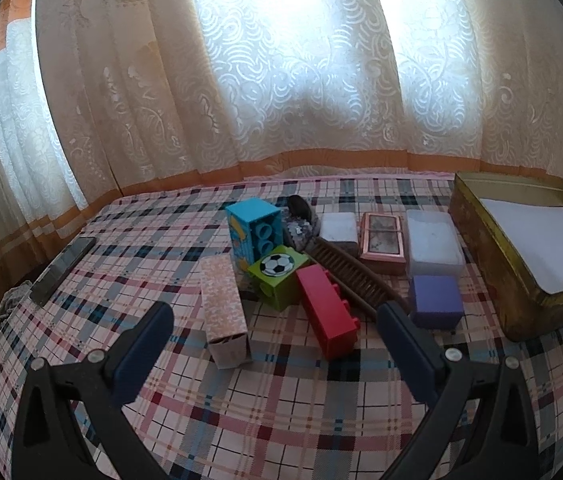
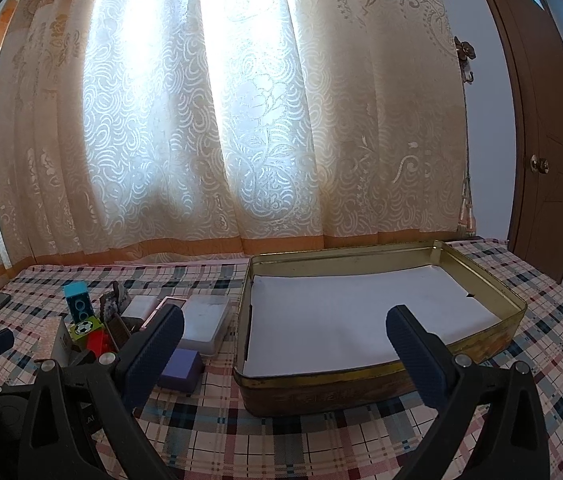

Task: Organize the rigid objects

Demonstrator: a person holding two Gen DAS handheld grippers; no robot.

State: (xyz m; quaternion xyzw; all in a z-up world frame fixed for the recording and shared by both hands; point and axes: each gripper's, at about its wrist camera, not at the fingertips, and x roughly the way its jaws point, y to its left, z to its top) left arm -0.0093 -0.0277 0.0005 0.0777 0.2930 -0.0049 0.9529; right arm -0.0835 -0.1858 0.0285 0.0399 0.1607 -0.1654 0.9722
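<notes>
Two hand-held grippers hover over a plaid tablecloth (image 1: 281, 420), both with their dark blue fingers spread wide and holding nothing. The left gripper (image 1: 275, 328) faces a cluster of small items at the table's centre. At its 12 o'clock lies a red plastic building brick (image 1: 327, 322), touching a green cube printed with a football (image 1: 277, 276); behind that, at 11 o'clock, stands a light blue block with round holes (image 1: 253, 226). A long pink patterned carton (image 1: 225, 312) lies just beside the green cube, toward 10 o'clock. A brown wooden comb-like strip (image 1: 345, 276) runs diagonally behind the red brick. Toward 1 o'clock sit a purple box (image 1: 435, 300), a clear plastic lidded container (image 1: 433, 244), a copper-framed rectangular box (image 1: 383, 242) and a small white box (image 1: 339, 228). A dark phone (image 1: 61, 270) lies well apart at 9 o'clock.

The right gripper (image 2: 285, 328) hangs above the near rim of an open, worn gold metal tin (image 2: 361, 392) lined with white paper (image 2: 341, 312). The toy cluster sits at its 10 o'clock. Patterned cream curtains (image 2: 241, 120) hang behind the table.
</notes>
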